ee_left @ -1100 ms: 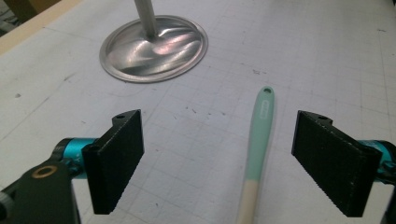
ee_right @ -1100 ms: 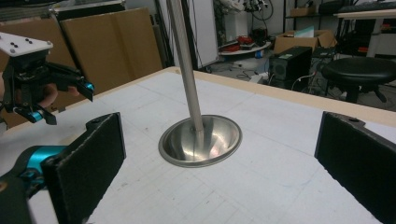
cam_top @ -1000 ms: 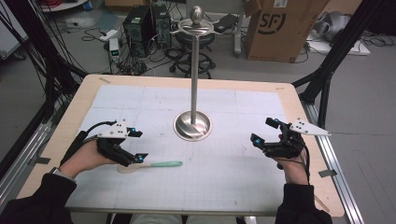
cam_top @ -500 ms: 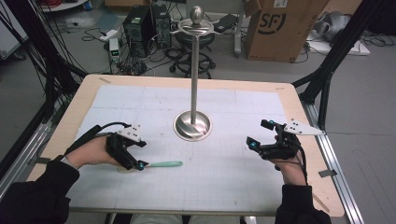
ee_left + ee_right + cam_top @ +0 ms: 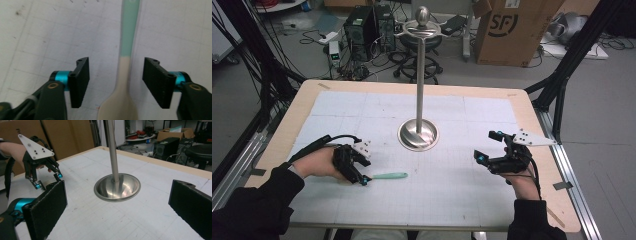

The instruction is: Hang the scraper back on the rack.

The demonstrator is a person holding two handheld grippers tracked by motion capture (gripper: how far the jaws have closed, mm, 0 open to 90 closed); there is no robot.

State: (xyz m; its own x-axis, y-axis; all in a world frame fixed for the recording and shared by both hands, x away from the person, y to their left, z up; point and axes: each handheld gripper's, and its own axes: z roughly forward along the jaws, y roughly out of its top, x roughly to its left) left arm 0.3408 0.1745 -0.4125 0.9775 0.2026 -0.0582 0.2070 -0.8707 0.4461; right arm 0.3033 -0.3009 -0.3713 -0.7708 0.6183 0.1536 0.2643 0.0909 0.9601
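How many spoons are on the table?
1. The spoon lies flat on the table's white mat, in front of the metal stand, on the left. Its neck sits between the open jaws of the left tool.

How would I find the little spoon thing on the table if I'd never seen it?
Start at the tall metal stand in the table's middle, then look nearer the person's left tongs. The spoon lies flat there between their open jaws. It is the only mint-green and cream thing.
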